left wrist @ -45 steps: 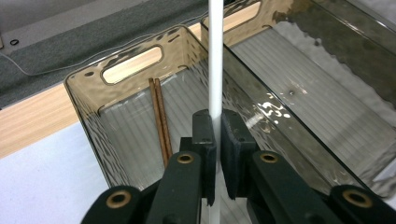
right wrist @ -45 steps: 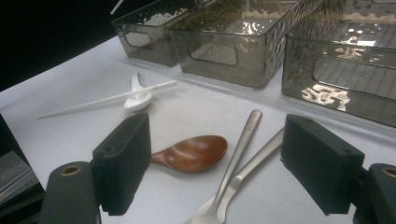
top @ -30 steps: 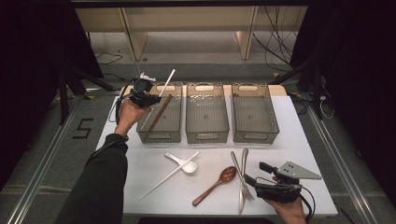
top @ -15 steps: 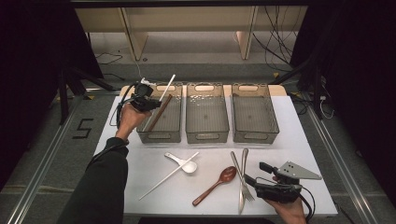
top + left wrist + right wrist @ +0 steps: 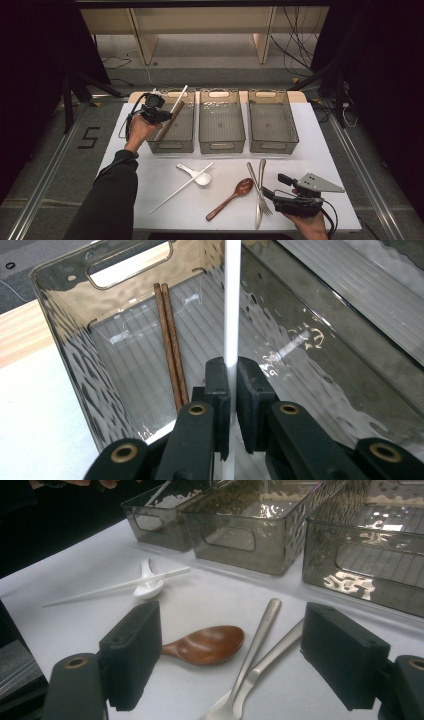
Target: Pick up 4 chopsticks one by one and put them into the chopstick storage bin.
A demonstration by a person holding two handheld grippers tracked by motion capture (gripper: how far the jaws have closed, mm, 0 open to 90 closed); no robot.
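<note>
The left gripper [image 5: 161, 116] hangs over the left bin [image 5: 181, 141], its jaws pinched tight on a white chopstick [image 5: 232, 300] that runs up between the pads and slants out past the bin's far rim in the high view. Two brown chopsticks [image 5: 170, 340] already lie side by side on the bin floor, just beside the held stick, so the step in hand looks like sorting: this stick is being dropped in with its kind. The next move, as I judge it, calls for lowering the stick's end into the bin and letting the jaws part so it settles flat rather than tipping over the wall. The right gripper [image 5: 231, 650] waits near the table's near edge with its jaws spread wide and nothing between them; ahead of it lie a wooden spoon [image 5: 207, 644] and two metal utensils [image 5: 257, 645] (at least one a fork). A second white chopstick [image 5: 181, 188] rests across a white spoon [image 5: 198, 176] mid-table, well apart from the bins.
</note>
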